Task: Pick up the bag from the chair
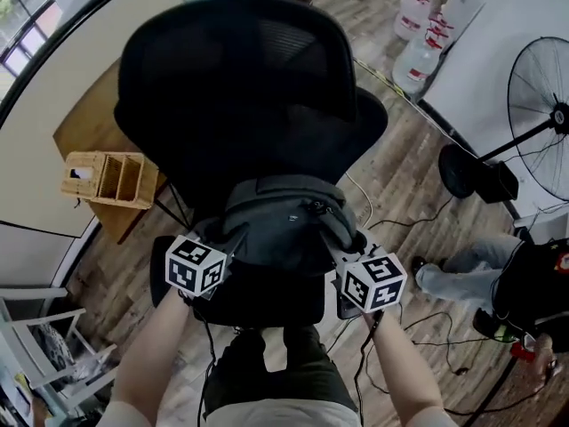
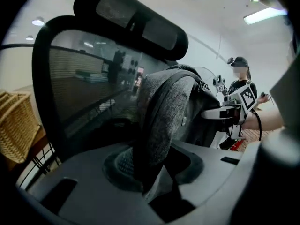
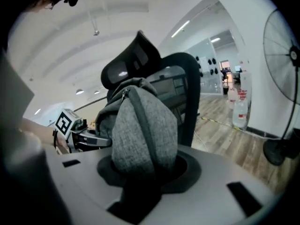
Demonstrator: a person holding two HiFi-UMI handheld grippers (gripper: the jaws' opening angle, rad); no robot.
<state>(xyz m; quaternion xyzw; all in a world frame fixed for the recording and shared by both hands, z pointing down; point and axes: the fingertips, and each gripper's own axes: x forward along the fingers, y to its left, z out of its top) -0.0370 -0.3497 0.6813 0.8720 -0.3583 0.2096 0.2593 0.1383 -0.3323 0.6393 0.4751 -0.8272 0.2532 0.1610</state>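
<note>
A grey fabric bag rests at the seat of a black mesh-back office chair, right below me. My left gripper is shut on the bag's left side, where grey cloth fills the space between its jaws. My right gripper is shut on the bag's right side, with a padded grey fold pinched between its jaws. Each gripper shows in the other's view: the right gripper and the left gripper. I cannot tell whether the bag's bottom still touches the seat.
A wooden table with a slatted wooden box stands left of the chair. Water bottles and a floor fan stand at the right. A seated person and loose cables are at the lower right.
</note>
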